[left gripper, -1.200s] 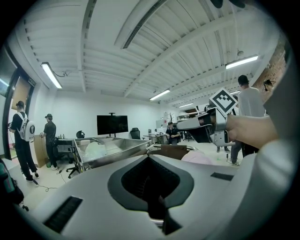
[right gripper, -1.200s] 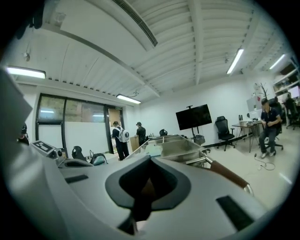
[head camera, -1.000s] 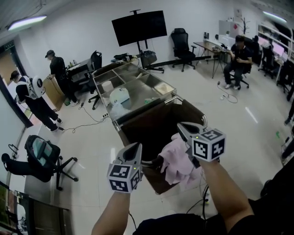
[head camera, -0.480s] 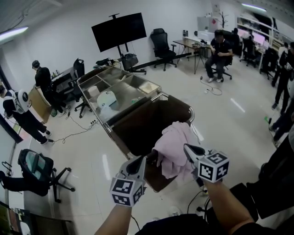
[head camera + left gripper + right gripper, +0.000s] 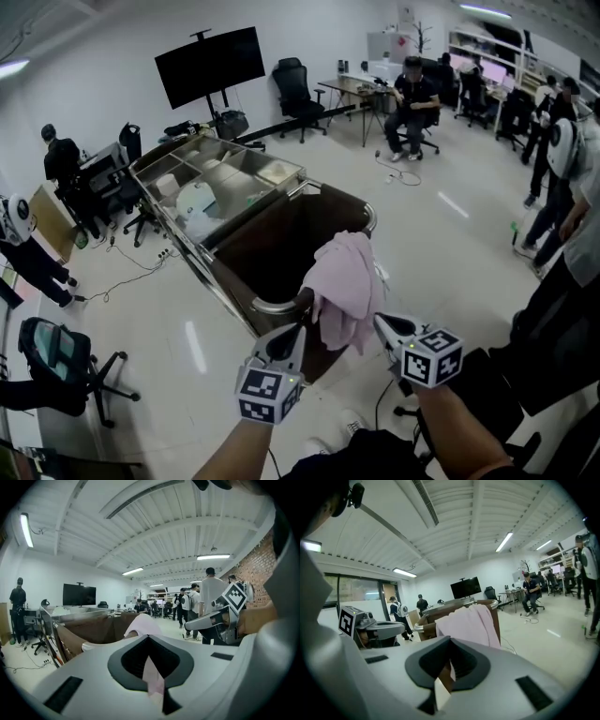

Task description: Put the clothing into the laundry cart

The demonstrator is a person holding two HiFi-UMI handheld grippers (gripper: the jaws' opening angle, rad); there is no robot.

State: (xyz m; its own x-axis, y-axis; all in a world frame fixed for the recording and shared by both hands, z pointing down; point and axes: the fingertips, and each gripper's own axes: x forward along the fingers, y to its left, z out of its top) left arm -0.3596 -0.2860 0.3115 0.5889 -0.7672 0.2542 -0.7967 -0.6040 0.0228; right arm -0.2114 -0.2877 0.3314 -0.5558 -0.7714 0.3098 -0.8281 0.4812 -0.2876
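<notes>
Raised since earlier: pink garment drapes the laundry cart rim, pinched in left tongs and right tongs. Advise carrying it forward before release.

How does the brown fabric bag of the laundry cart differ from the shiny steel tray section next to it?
The brown fabric bag is dark and deep; the shiny steel tray section is bright and shallow. The bag is one open space; the tray section is split into compartments. A pink garment hangs over the bag's near rim; none touches the tray section. Both are open on top and joined together.
</notes>
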